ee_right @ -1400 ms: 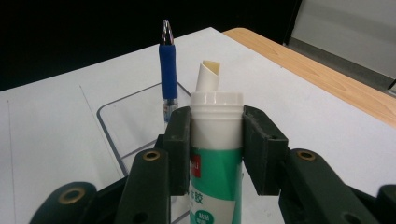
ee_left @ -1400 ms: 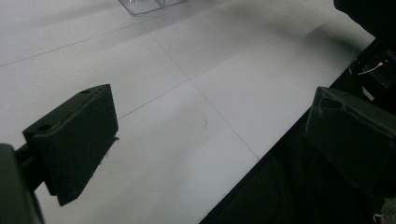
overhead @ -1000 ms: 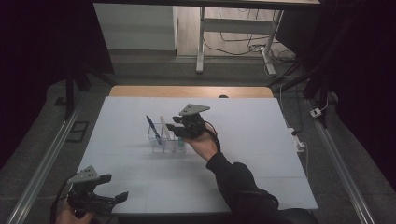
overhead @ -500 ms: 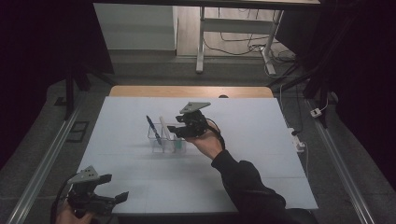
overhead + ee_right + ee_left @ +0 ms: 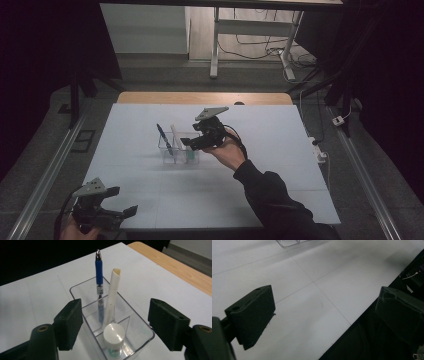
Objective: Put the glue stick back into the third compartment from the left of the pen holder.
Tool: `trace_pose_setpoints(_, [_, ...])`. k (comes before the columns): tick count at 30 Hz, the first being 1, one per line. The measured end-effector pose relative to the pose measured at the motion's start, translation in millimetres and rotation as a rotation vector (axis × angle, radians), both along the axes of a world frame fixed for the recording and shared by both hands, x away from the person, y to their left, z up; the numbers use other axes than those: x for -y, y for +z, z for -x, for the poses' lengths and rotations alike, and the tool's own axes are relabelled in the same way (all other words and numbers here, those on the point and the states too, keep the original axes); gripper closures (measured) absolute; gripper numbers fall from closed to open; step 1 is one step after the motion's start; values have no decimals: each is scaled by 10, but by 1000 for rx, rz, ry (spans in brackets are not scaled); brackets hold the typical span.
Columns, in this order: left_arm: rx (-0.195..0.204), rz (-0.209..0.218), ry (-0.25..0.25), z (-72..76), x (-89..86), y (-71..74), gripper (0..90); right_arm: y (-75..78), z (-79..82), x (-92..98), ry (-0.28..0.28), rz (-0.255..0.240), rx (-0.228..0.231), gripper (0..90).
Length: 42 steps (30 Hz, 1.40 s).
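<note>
A clear plastic holder stands mid-table on the white sheet. In it stand a blue pen, a white marker and a white-capped glue stick. My right gripper hovers at the holder's right end. In the right gripper view its jaws stand wide on either side of the holder, with the glue stick between them and untouched. They have just been opening. Behind it lean the blue pen and the marker. My left gripper is open and holds nothing at the front left edge.
The white sheet covers the table, with a wooden strip at the far edge. A power strip lies off the right side. Metal rails run along both sides. The left gripper view shows its jaws over the table's front edge.
The right gripper has shifted slightly up over the holder's right end. The left gripper has stayed where it was.
</note>
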<state>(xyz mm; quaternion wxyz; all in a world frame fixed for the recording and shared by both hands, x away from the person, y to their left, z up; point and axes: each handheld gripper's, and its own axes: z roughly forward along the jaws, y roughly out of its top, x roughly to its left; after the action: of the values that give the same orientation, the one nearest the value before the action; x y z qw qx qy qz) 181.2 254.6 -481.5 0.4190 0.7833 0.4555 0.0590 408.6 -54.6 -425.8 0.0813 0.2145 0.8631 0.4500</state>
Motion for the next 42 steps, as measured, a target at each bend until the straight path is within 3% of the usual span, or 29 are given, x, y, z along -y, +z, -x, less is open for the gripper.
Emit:
trace_pose_setpoints(4, [1,3,-1,0,-3,-1,26,8,5,54,5,-14,-16,204])
trace_pose_setpoints(14, [-2,3,-2,-5,-2,-1,26,32,40,232,21,38,-3,143])
trace_pose_setpoints(28, [-3,5,-2,-6,-4,-3,25,81,199,454,59,67,-26,13])
trace_pose_setpoints(42, [-4,8,-2,-10,-7,-3,25,92,313,731,57,79,-46,0])
